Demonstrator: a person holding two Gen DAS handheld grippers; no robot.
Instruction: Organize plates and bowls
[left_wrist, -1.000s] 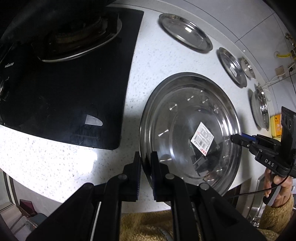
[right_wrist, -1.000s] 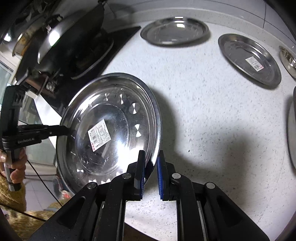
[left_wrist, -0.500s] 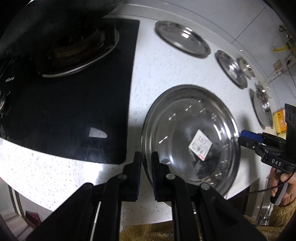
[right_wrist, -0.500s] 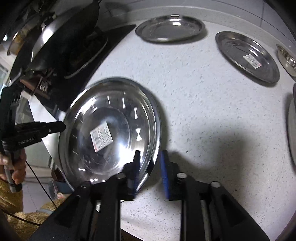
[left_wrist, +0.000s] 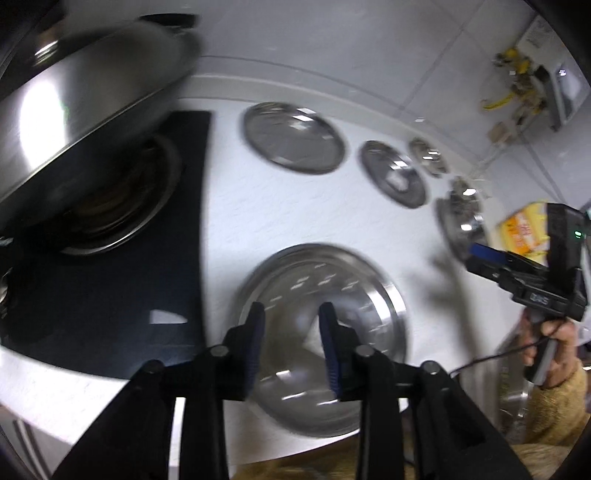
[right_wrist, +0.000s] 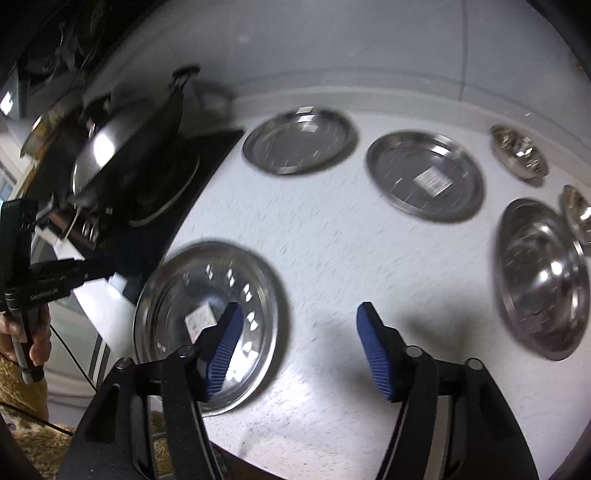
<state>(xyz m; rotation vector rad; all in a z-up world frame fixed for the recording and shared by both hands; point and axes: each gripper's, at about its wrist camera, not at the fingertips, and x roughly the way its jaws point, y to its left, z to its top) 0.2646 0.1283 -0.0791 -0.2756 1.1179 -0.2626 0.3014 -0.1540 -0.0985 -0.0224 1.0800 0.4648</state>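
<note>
The white speckled counter (right_wrist: 332, 236) carried everything, with a black stovetop (left_wrist: 103, 280) and a wok (left_wrist: 85, 122) at its far left. The largest piece of the task, the big steel plate (right_wrist: 207, 295), lay flat at the near edge of the counter, close beside the stovetop, with part of its rim seeming to reach the counter's lip. That was the main risk as I judged it: a nudge from either tool could tip or slide it off the edge, and steel on a smooth counter slides easily.

The left gripper (left_wrist: 291, 325) hung over that plate with its fingers apart and nothing between them. The right gripper (right_wrist: 299, 332) stood wider apart still, also empty, its left finger over the plate's right rim and its right finger over bare counter. A careless sweep toward the other pieces could clip that rim.

Only the right wrist view showed the deep bowl (right_wrist: 543, 277) clearly at the right, along with a labelled medium plate (right_wrist: 424, 177), a plain plate (right_wrist: 299, 140) and a small bowl (right_wrist: 517, 151) in the far row. The left wrist view alone showed a yellow packet (left_wrist: 524, 229) and wall sockets (left_wrist: 528, 85), and it was blurred.
</note>
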